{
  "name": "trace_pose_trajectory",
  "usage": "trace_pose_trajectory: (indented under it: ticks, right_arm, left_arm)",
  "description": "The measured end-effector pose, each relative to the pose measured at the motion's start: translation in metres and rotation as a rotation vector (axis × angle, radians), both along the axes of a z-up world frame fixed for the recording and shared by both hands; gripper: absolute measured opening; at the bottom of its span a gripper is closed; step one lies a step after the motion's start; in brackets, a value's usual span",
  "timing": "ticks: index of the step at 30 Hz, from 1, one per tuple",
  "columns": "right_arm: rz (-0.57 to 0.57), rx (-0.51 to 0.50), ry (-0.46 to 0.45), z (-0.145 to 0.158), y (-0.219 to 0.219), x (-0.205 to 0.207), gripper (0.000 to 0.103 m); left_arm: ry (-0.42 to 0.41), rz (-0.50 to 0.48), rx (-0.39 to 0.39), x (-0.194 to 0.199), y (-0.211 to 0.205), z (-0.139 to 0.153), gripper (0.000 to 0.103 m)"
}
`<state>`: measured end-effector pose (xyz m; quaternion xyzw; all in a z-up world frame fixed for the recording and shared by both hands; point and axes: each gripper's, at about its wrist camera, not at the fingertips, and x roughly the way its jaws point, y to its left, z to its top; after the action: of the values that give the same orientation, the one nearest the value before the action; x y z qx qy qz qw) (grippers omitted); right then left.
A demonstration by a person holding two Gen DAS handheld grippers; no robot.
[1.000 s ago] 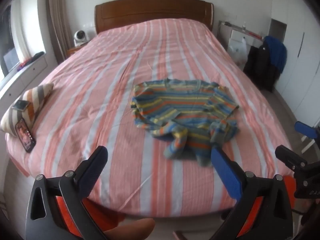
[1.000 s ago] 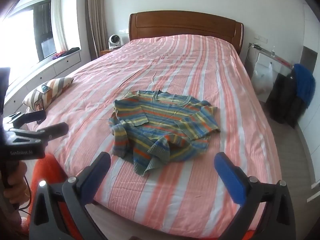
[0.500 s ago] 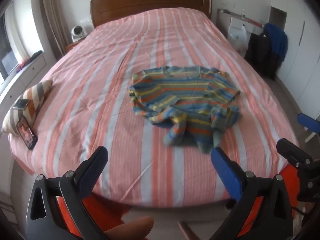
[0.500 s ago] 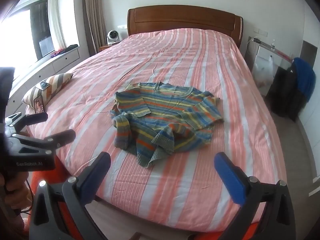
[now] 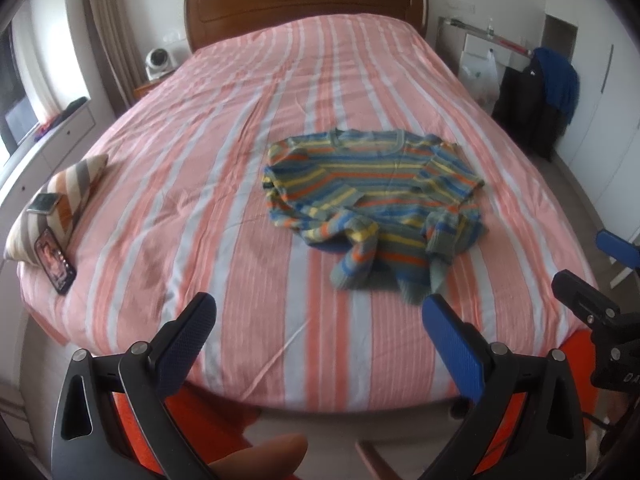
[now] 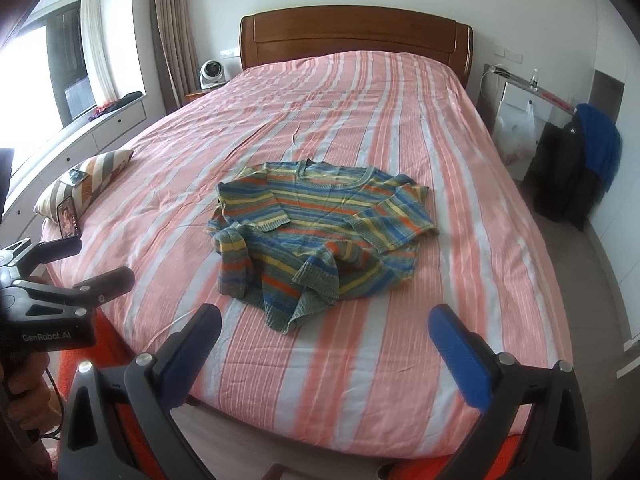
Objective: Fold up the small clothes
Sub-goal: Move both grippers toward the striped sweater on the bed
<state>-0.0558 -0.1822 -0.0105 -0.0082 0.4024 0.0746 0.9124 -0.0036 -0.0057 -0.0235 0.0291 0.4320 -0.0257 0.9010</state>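
Two handheld grippers hang spread and empty at the foot of a bed [image 6: 400, 92] covered in pink-and-white stripes, the left gripper [image 5: 320, 316] and the right gripper [image 6: 324, 324] each with jaws wide apart and well short of the garment. One small striped sweater [image 6: 320, 232] in blue, yellow and orange lies rumpled near the middle of the bedspread, neckline toward the wooden headboard [image 6: 356, 36], both sleeves bunched across its body and its hem crumpled toward the foot. At the bed's left edge, a smartphone [image 5: 55, 261] leans against a striped cushion [image 5: 60, 200].
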Motion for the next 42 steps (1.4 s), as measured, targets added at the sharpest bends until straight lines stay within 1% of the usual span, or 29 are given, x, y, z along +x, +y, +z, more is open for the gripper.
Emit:
trace_pose_trajectory:
  ticks: [9,23,42]
  right_arm:
    - [-0.005,-0.005,0.001,-0.0007,0.0004,-0.0015,0.102]
    - [-0.014,-0.004,0.017,-0.0027,-0.0012,0.0008,0.102]
    - [-0.043,-0.001,0.002,-0.0029,-0.0037,0.0003,0.102]
  left_arm:
    - [-0.002,-0.006,0.000,-0.0012,-0.0024,0.0001,0.103]
    - [0.021,-0.013,-0.009,0.0000,-0.0045,-0.0042,0.103]
    - [0.017,-0.006,-0.020,-0.0002,-0.0006,-0.0006,0.103]
